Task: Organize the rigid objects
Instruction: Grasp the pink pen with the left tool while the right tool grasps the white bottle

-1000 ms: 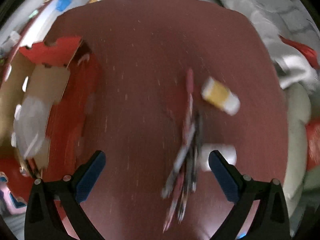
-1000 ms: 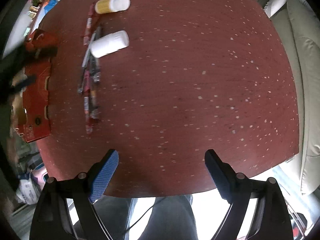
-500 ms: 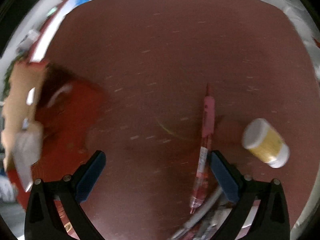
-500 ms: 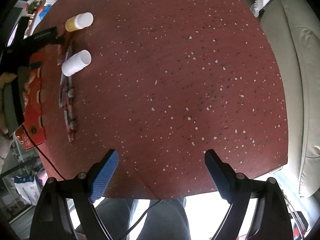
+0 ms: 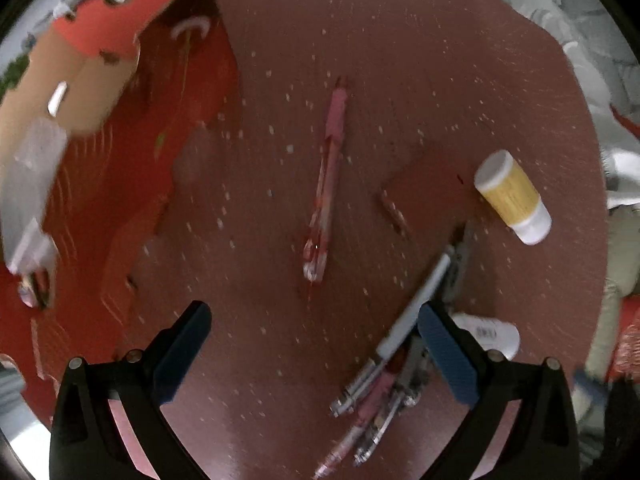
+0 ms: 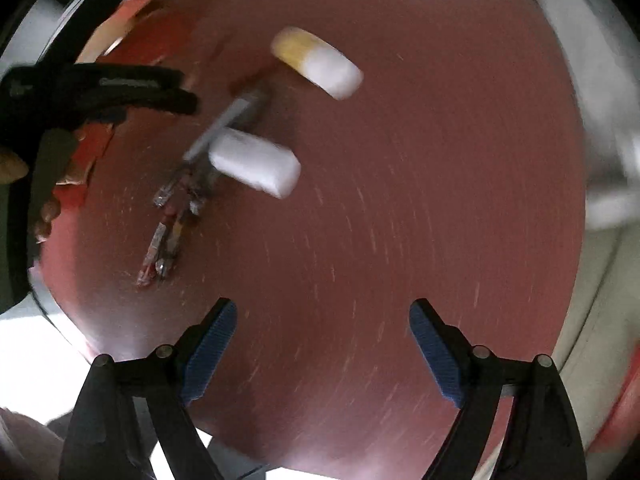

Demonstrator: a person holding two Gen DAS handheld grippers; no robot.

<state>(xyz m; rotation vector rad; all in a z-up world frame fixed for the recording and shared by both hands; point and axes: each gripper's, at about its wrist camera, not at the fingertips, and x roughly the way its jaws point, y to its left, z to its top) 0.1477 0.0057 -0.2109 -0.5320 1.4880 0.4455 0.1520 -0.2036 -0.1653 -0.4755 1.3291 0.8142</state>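
We hover our left claw, wide and empty, above 1 pink pen lying apart from the bundle, while our right claw waits wide, holding nothing, over the table.

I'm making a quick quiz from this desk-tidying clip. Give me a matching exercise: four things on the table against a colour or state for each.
Things:
1. lone pen
2. labelled bottle
3. plain bottle
4. box

Descriptions:
A. all white, lying on its side
B. red, open
C. yellow label, white cap
D. pink, apart from the pen pile

Pairs: 1-D, 2-C, 3-A, 4-B
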